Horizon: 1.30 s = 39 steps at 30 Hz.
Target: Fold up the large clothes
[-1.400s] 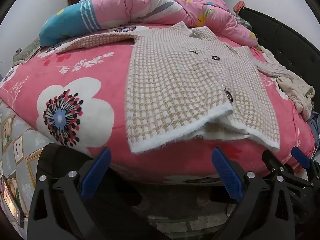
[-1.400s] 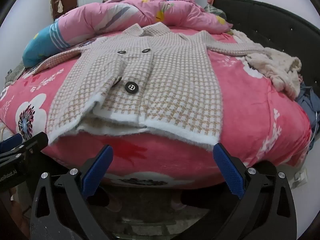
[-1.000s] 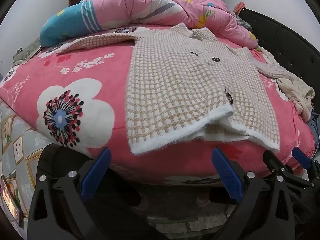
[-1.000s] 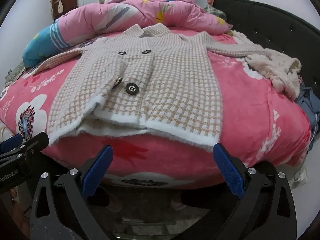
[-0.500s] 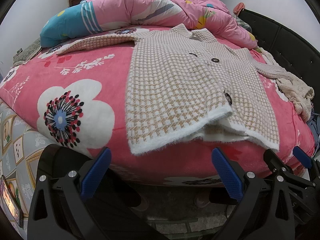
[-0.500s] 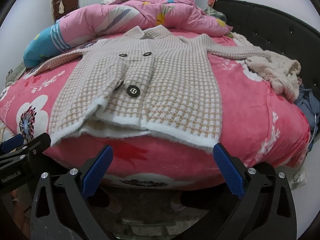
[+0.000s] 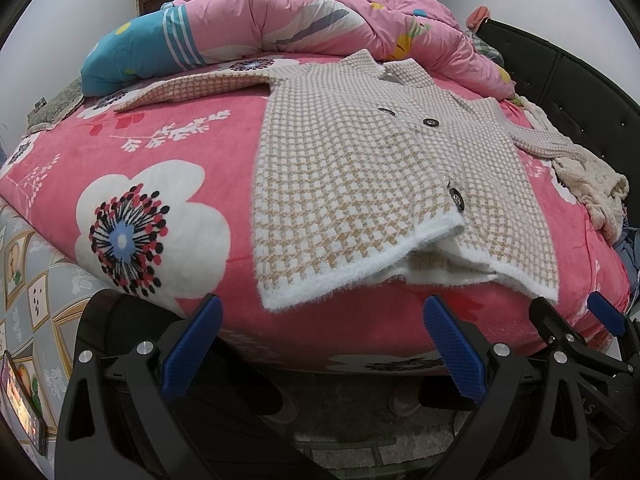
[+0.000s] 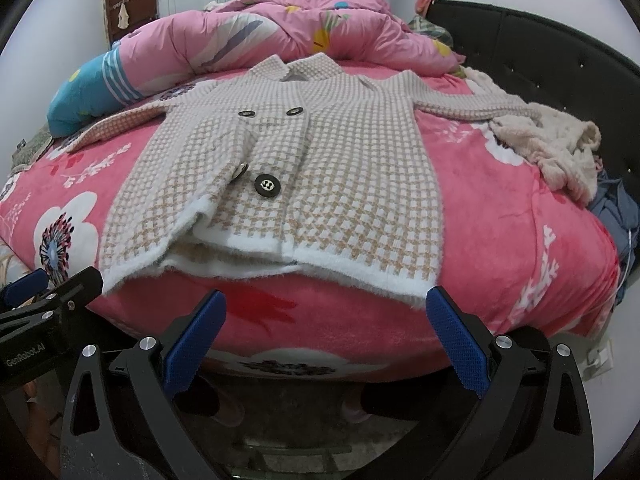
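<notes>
I have both the left tool [image 7: 320, 344] and the right tool [image 8: 324, 340] spread wide apart and gripping nothing, just short of the bed [image 7: 168, 148], where the checked coat [image 8: 304, 184] lies flat, sleeves out, hem toward me.
</notes>
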{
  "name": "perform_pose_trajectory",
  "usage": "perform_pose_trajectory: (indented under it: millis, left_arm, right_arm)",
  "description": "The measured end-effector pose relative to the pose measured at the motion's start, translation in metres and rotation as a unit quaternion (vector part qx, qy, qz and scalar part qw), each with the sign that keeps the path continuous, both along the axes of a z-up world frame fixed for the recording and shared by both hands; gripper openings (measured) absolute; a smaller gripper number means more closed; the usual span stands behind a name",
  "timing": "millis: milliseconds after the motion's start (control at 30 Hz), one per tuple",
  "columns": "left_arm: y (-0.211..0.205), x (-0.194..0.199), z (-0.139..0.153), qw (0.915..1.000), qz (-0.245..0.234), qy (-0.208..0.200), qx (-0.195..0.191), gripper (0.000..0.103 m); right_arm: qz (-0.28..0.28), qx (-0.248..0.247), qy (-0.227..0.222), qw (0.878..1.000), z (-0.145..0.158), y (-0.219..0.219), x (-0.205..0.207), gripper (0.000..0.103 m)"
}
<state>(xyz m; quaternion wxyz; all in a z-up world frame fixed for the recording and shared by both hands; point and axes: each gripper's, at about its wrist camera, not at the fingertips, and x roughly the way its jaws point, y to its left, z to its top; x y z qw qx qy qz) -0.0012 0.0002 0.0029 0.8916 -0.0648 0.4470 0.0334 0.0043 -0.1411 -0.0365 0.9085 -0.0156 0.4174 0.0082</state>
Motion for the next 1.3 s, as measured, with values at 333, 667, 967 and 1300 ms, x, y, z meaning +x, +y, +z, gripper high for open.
perform_pose_trajectory:
  millis: [333,667,967,1300]
  left_arm:
    - [0.0026,0.0014,0.0048,1.0000,0.002,-0.004,0.000,0.099]
    - [0.0033,-0.0010,0.0052,1.0000,0.004,-0.009,0.003,0.099]
    - [0.0040,-0.0021,0.0062,0.9999,0.005,-0.011,0.003,0.099]
    - [0.0049,-0.0021,0.0061,0.9999,0.006,-0.011,0.003,0.099]
  right_arm:
    - [0.001,0.000,0.000,1.000,0.0007,0.0000,0.0003,0.096]
    - [0.000,0.001,0.000,1.000,0.0012,0.0000,0.0006,0.096]
    - [0.000,0.001,0.000,1.000,0.0008,-0.0004,0.0002,0.096]
    - [0.000,0.001,-0.001,1.000,0.0015,0.0007,0.0007,0.096]
